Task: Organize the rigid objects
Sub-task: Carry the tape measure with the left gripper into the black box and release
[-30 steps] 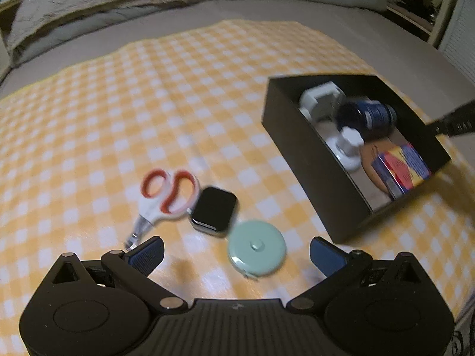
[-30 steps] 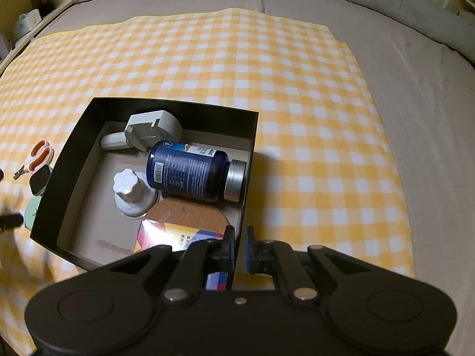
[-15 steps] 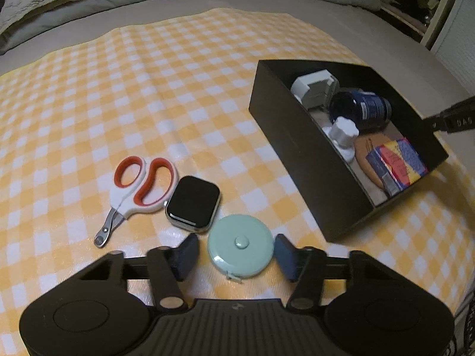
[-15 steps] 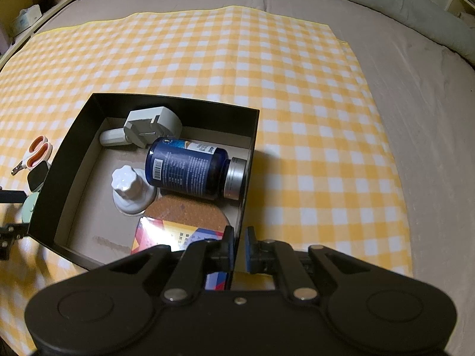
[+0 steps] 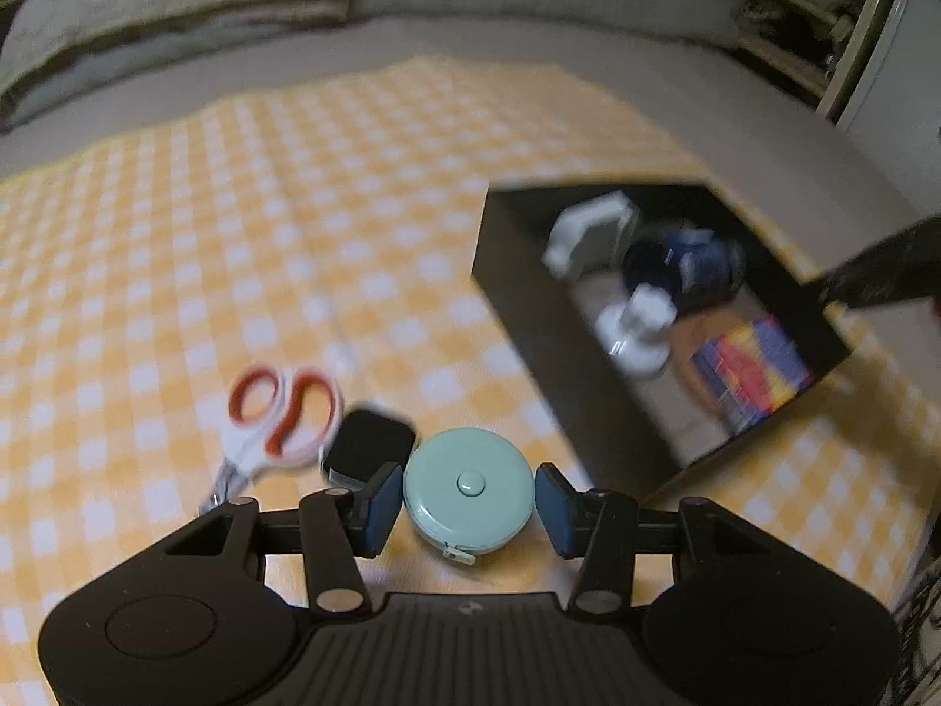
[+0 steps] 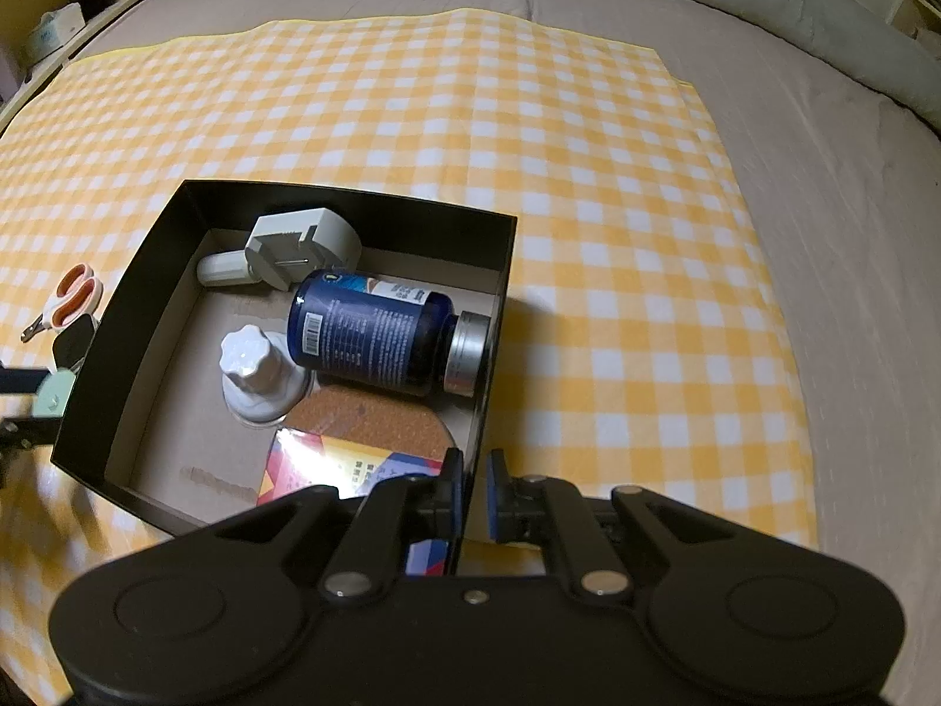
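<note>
between left gripper (image 5: 469,500) pads: mint tape measure (image 5: 469,491), clamped.

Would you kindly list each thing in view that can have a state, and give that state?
Left hand-held gripper: closed onto the tape measure.
Right hand-held gripper: shut on the black box's wall.
Tape measure: gripped between the pads.
Black box: open-topped, partly filled.
Blue bottle: capped, lying on its side in the box.
Scissors: closed, flat on the cloth.
Smartwatch: screen dark, on the cloth.
</note>
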{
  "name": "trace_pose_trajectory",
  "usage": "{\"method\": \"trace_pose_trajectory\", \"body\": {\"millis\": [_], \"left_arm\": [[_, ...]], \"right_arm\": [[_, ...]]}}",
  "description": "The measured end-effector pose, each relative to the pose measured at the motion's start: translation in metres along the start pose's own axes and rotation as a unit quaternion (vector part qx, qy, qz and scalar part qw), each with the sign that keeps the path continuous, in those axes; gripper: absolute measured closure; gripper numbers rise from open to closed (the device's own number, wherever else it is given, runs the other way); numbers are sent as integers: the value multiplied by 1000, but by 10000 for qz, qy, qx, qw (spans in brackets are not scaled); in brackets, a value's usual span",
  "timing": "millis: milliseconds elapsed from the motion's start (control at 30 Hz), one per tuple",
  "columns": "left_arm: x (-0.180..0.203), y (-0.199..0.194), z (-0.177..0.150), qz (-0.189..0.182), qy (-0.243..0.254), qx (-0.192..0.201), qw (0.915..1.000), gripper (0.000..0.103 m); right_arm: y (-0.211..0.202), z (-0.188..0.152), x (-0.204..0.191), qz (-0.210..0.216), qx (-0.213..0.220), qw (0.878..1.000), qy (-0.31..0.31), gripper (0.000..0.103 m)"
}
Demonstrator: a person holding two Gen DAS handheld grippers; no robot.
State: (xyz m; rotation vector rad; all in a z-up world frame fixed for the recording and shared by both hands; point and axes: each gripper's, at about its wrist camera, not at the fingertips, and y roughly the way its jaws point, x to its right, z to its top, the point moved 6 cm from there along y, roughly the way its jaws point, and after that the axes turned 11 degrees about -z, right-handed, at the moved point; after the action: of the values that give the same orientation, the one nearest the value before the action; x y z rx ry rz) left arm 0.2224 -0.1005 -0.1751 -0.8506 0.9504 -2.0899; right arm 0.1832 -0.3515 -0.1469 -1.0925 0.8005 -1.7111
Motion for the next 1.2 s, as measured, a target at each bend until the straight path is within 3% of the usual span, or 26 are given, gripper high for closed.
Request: {"method": "trace_pose_trajectory", "body": {"millis": [133,300,667,1100,1200], "left_arm": [[11,-20,18,-94,15,402,9991,53],[31,-33,34,-358,31,633,9973,53],[80,-13,50,-768,399,465,9952,53],[89,14,55,-668,628,192,9956,52],[88,16,54,-650,630,124,9958,46]], "right_arm": [[0,0,0,-4,11,10000,-23,96],[-1,1,0,-4,45,10000,-57,97],[-3,0,1,54,39,9999,-88,98],[-2,-2,0,83,3,9998,-156,98],[-2,-2,0,91,2,9999,-146,98]]}}
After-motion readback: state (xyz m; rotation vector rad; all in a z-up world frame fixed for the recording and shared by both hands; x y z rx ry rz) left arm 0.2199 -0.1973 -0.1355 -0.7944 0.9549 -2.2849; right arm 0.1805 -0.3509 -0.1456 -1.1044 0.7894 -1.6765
